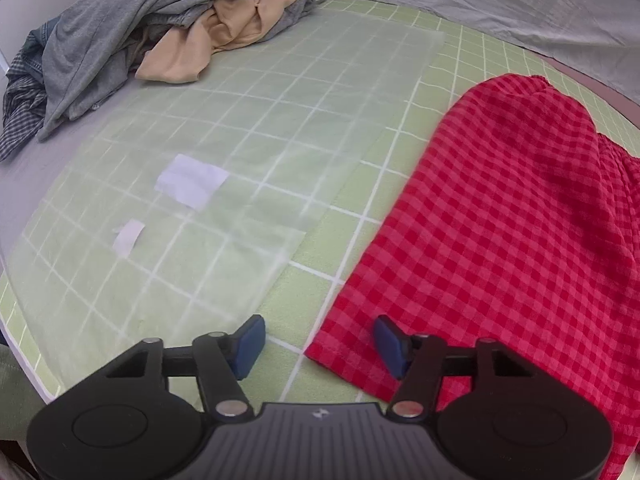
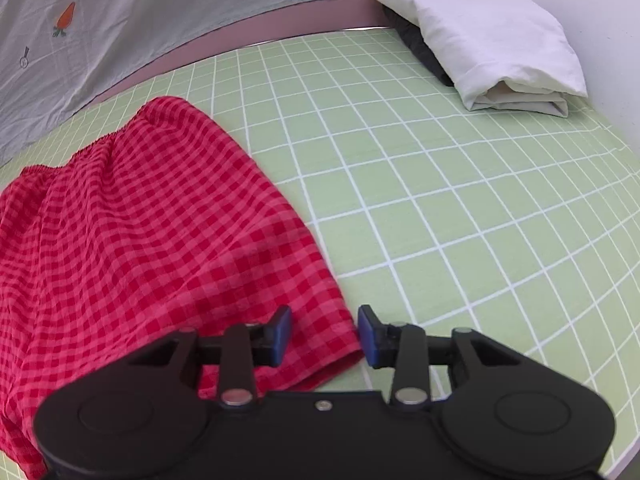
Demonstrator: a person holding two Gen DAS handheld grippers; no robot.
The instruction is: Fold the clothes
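Red checked shorts (image 1: 500,216) lie spread flat on a green grid-patterned sheet (image 2: 440,200), elastic waistband at the far side and hems toward the cameras. Left tool (image 1: 318,346): jaws apart, holding nothing, poised over the near left hem corner, one blue pad over the sheet and the other over the fabric. Right tool (image 2: 324,336): jaws apart and empty, straddling the near right hem corner. A translucent plastic sheet (image 1: 240,152) lies left of the shorts; beyond it, a heap of grey and tan clothes (image 1: 160,28). Folded white cloth (image 2: 492,40) rests at the far right.
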